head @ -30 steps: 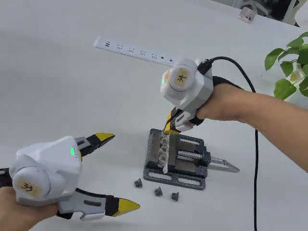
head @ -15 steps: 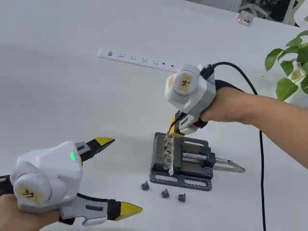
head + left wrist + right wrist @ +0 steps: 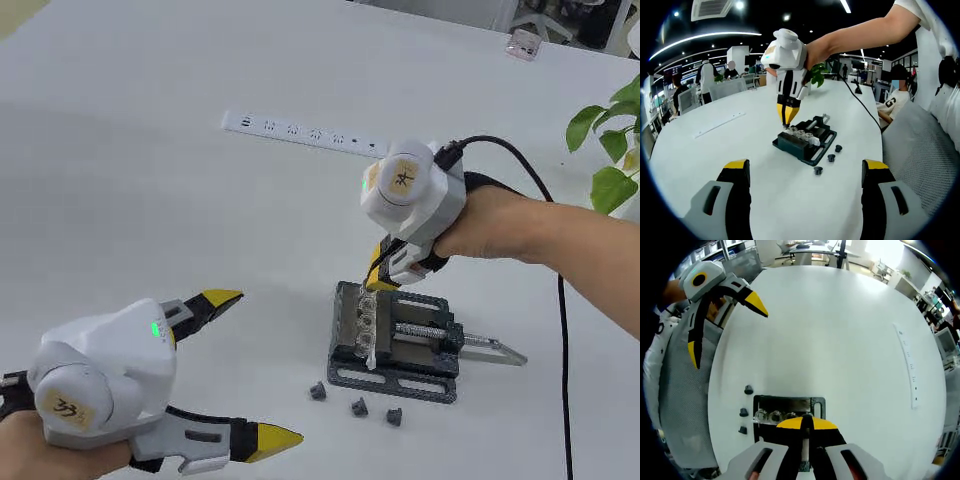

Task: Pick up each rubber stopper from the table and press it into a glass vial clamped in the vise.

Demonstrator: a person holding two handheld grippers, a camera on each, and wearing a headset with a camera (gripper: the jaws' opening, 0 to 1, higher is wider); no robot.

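Note:
A dark vise [image 3: 400, 352] [image 3: 799, 145] [image 3: 789, 403] clamps a row of clear glass vials [image 3: 366, 318] [image 3: 801, 133] [image 3: 768, 416]. Three dark rubber stoppers [image 3: 359, 406] [image 3: 830, 158] [image 3: 743, 412] lie on the white table by the vise's near side. My right gripper [image 3: 379, 282] [image 3: 787, 118] [image 3: 805, 423] points down with its yellow tips shut, touching the far end of the vial row; anything between the tips is hidden. My left gripper [image 3: 248, 368] [image 3: 806, 165] [image 3: 722, 327] hovers wide open at the near left, holding nothing.
A white power strip [image 3: 302, 133] [image 3: 906, 365] lies at the back of the table. A green plant [image 3: 612, 150] stands at the right edge. A black cable [image 3: 560, 330] runs from the right hand to the front. The vise's handle [image 3: 495, 347] sticks out to the right.
The head camera has shifted. The right gripper stays at the far end of the vial row, and the left gripper and the stoppers have hardly moved.

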